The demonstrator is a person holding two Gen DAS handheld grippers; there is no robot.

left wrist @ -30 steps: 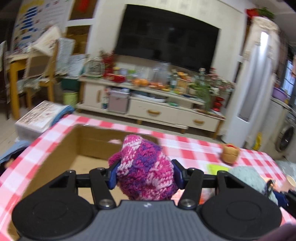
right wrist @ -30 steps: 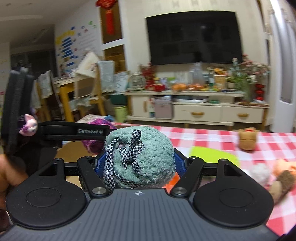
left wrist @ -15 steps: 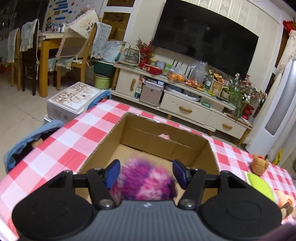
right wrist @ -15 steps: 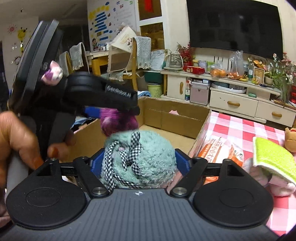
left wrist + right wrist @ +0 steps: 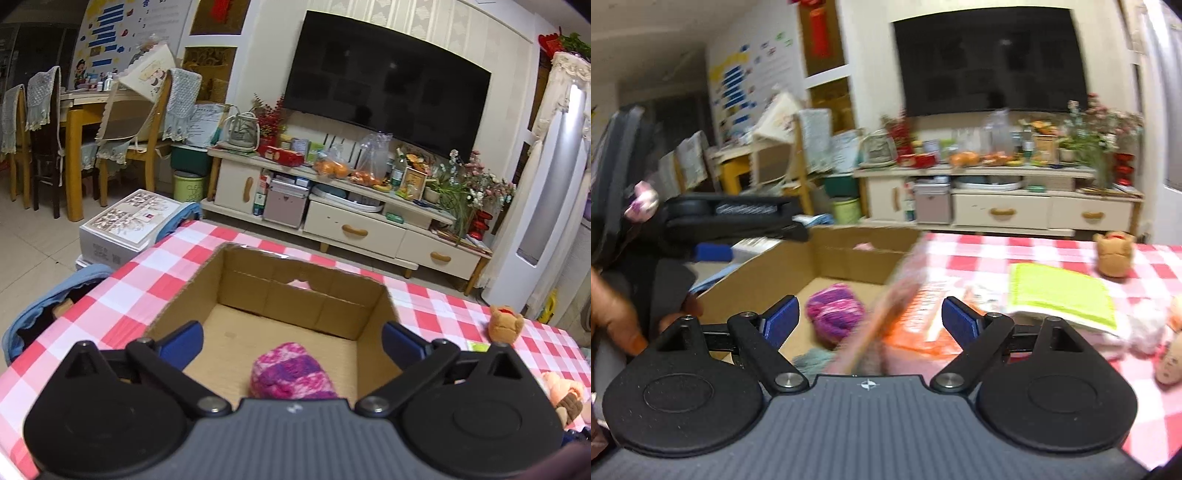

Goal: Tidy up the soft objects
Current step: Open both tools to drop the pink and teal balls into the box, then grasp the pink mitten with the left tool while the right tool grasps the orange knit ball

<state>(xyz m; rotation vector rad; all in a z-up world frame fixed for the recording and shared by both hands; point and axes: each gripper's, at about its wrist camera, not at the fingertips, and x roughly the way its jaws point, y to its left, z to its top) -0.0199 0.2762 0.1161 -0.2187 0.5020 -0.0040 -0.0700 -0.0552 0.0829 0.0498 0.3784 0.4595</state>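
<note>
An open cardboard box (image 5: 303,299) stands on the red-checked table (image 5: 140,280). A pink and purple knitted ball (image 5: 291,376) lies on the box floor; it also shows in the right wrist view (image 5: 834,310). My left gripper (image 5: 291,339) is open and empty above the box. My right gripper (image 5: 871,319) is open over the box's right wall (image 5: 886,317). A teal fuzzy toy (image 5: 812,360) lies low in the box, just below the right gripper, partly hidden. The left gripper (image 5: 731,218) shows at the left of the right wrist view.
On the table right of the box lie an orange packet (image 5: 919,317), a green cloth (image 5: 1060,295), a small brown plush (image 5: 506,325) and other soft toys (image 5: 561,395). A TV stand and dining chairs stand beyond the table.
Both grippers opened. The knitted ball dropped from the left gripper into the box, and the teal toy dropped from the right gripper into the box.
</note>
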